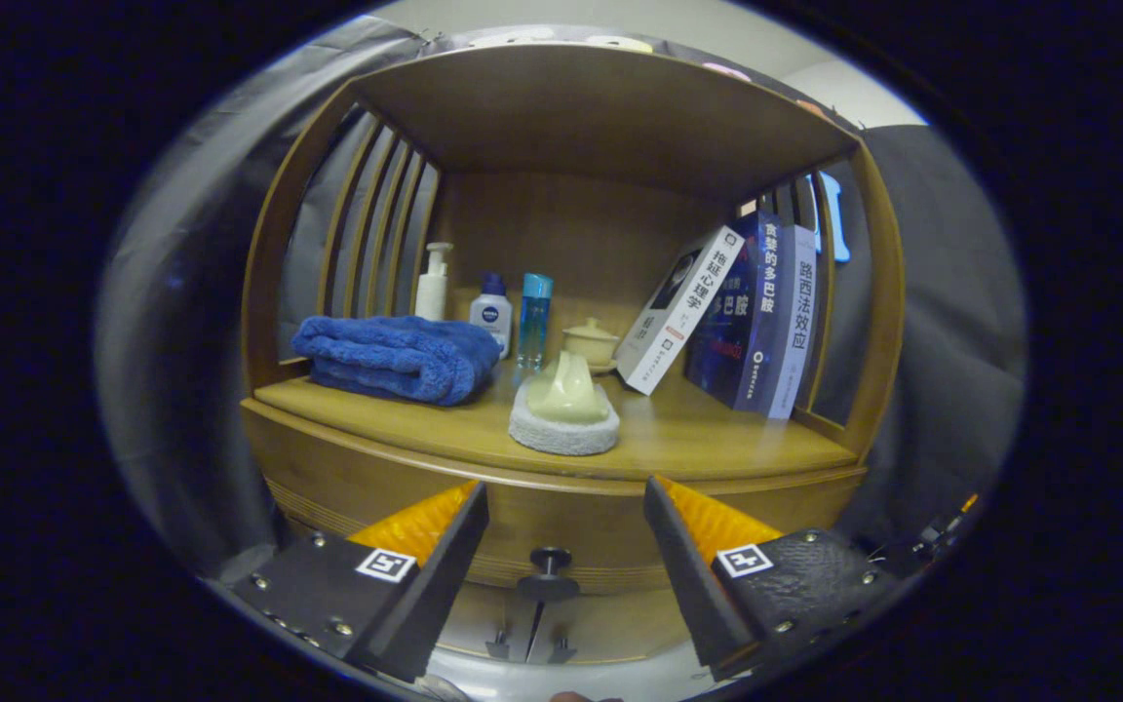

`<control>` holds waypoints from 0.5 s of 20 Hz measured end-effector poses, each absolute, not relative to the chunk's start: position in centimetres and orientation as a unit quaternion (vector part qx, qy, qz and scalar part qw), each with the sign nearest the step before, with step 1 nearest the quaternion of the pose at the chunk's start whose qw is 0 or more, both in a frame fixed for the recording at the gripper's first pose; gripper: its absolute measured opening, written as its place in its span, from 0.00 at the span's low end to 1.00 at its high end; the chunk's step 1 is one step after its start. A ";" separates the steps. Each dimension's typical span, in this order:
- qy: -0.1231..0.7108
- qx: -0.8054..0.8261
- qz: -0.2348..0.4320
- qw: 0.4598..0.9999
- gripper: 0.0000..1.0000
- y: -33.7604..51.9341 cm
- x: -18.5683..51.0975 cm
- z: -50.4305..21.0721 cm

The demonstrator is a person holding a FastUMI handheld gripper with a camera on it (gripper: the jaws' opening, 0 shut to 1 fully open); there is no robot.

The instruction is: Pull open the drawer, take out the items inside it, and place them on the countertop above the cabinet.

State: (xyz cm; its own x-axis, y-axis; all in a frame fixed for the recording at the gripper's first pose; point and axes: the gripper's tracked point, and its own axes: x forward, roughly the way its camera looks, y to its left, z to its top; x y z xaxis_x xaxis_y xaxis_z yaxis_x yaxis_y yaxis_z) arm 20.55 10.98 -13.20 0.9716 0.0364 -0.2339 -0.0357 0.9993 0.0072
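Between the spread fingers of the gripper (566, 507), holding nothing, sits the drawer (561, 522) knob (548, 573), drawer closed; countertop (717, 439) above carries a blue towel (396, 358), bottles (491, 310), sponge (563, 429), leaning books (747, 312); nothing blocks the knob.

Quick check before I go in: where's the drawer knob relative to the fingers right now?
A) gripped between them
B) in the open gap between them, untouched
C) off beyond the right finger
B: the drawer knob sits in the gap of the open gripper, neither finger touching it.
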 end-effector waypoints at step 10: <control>0.051 0.027 0.012 0.998 0.96 6.4 13.0 -4.2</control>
